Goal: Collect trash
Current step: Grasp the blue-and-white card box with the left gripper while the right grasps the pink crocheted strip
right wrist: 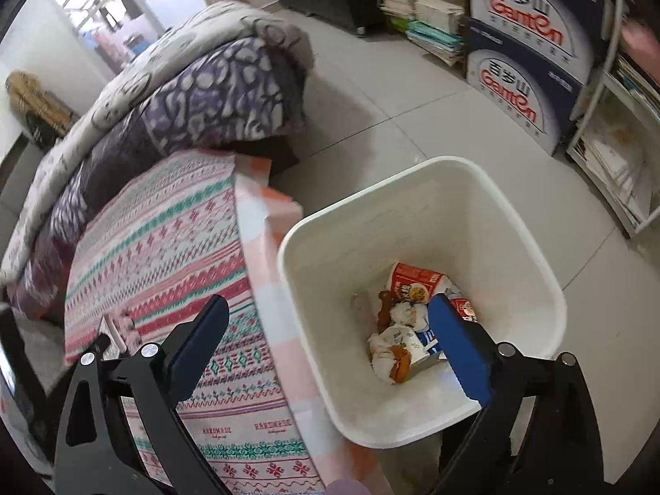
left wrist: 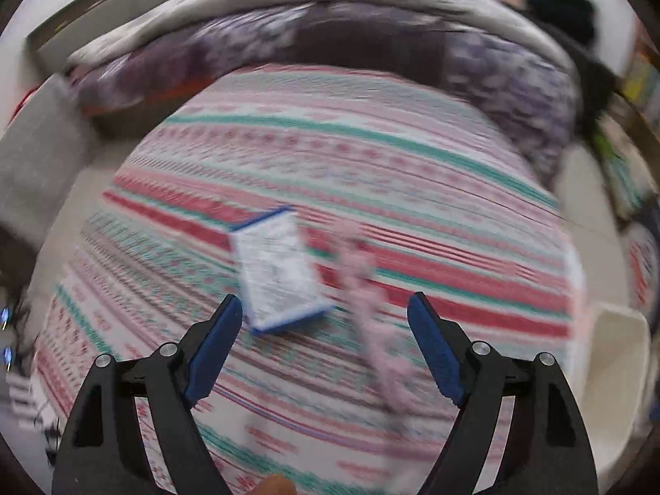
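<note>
In the blurred left wrist view a white packet with blue edges (left wrist: 278, 272) lies on the striped cloth (left wrist: 412, 173), just beyond my open, empty left gripper (left wrist: 326, 309). A pale pink strip (left wrist: 371, 321) lies beside the packet, between the fingers. In the right wrist view my right gripper (right wrist: 330, 313) is open and empty above the rim of a white bin (right wrist: 486, 189). The bin holds several pieces of trash (right wrist: 408, 321), among them a red cup and crumpled wrappers.
Folded purple and grey quilts (right wrist: 198, 95) lie at the far end of the striped surface. Two Ganten cartons (right wrist: 524, 53), stacked books (right wrist: 429, 24) and a white shelf (right wrist: 614, 156) stand on the tiled floor behind the bin. The bin's edge (left wrist: 618, 354) shows right in the left wrist view.
</note>
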`<state>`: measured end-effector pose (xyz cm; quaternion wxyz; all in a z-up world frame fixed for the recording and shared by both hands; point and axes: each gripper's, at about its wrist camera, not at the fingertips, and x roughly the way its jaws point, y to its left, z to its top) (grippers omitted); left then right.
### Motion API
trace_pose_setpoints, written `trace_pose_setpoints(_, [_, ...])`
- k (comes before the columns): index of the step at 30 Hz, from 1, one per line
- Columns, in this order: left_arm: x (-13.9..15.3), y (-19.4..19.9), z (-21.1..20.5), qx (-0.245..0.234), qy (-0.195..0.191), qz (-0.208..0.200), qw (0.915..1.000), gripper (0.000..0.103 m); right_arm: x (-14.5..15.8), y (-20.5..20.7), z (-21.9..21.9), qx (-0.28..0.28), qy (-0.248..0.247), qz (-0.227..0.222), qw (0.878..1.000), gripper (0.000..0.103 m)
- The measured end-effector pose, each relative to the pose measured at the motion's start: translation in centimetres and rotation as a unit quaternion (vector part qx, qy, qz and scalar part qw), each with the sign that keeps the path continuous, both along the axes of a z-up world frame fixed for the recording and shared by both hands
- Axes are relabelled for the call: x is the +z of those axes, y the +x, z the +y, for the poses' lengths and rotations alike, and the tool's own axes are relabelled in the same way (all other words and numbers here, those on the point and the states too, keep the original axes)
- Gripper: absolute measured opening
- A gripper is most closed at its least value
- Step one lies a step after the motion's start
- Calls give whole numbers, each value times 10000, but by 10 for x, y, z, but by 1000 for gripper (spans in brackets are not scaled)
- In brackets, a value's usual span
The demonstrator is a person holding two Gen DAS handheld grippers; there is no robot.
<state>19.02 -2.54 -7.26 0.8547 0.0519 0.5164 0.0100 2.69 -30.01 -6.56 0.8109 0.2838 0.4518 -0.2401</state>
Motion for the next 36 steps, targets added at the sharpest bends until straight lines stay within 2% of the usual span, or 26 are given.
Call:
trace_pose_setpoints(4, [-14,26,25,417,21,120,9991,80,-4,15,18,255,-141,125,9995,94])
trace_pose_setpoints(7, [-25,38,34,494,-76,257,9984,80,-8,26,34,450,-197,183,9986,94])
trace_pose_setpoints(11, [-46,51,45,574,-265,635,9960,80,-14,45,62,866,-371,286,9951,94])
trace_pose_setpoints(12, [-48,52,49,596,-316,668,9955,77,-15,50,70,995,-459,307,9935,94])
trace_pose_setpoints(13, [-50,54,55,609,-399,696,9949,56,-16,55,82,1191,-587,333,9906,94])
trace_pose_setpoints(14, [-52,55,61,622,-507,755,9939,56,-17,60,92,1379,-688,349,9874,94])
trace_pose_setpoints(17, [-44,53,84,733,-746,662,9923,55,-22,75,122,1925,-860,371,9768,94])
trace_pose_setpoints(21, [-26,49,117,906,-785,367,9921,55,-32,90,158,2432,-954,383,9645,94])
trace_pose_setpoints(25, [-14,45,144,1057,-831,261,9906,55,-41,104,188,2761,-998,371,9552,94])
trace_pose_setpoints(31, [-6,29,174,1234,-959,253,9874,55,-49,120,216,2906,-1059,222,9507,93])
trace_pose_setpoints(33, [-4,25,178,1261,-1073,276,9858,55,-52,127,219,2925,-1054,203,9502,90])
trace_pose_setpoints(36, [3,20,179,1218,-1103,199,9862,55,-60,138,223,2917,-881,238,9521,80])
